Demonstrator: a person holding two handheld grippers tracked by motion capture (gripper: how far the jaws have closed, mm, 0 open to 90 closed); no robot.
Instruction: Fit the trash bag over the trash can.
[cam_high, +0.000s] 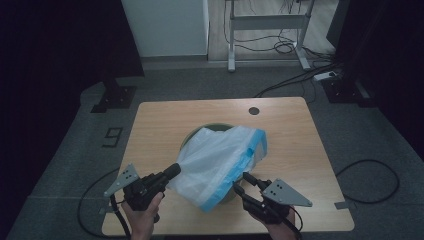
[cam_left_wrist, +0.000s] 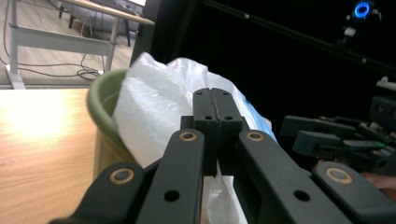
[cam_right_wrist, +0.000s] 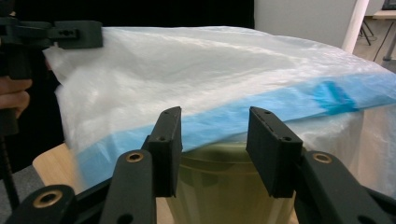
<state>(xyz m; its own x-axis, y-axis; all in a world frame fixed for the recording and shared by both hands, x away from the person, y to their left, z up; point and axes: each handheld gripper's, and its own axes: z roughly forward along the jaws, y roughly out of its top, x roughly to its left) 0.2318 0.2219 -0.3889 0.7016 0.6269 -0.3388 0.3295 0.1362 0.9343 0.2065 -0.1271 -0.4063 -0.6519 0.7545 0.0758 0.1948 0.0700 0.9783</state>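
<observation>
Bag (blue-hemmed liner), pinched by left gripper to stretch it over bin; right gripper parted, empty, hem between.

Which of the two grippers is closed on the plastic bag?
The left gripper: its jaws are shut on the bag. The right gripper stands open, just short of the bag's blue edge.

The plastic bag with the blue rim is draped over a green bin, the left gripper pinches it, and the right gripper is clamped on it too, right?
Not quite: the right gripper is not clamped on it. In the right gripper view its jaws stand apart in front of the blue rim without touching. The left gripper does pinch the plastic bag, which is draped over the green bin.
</observation>
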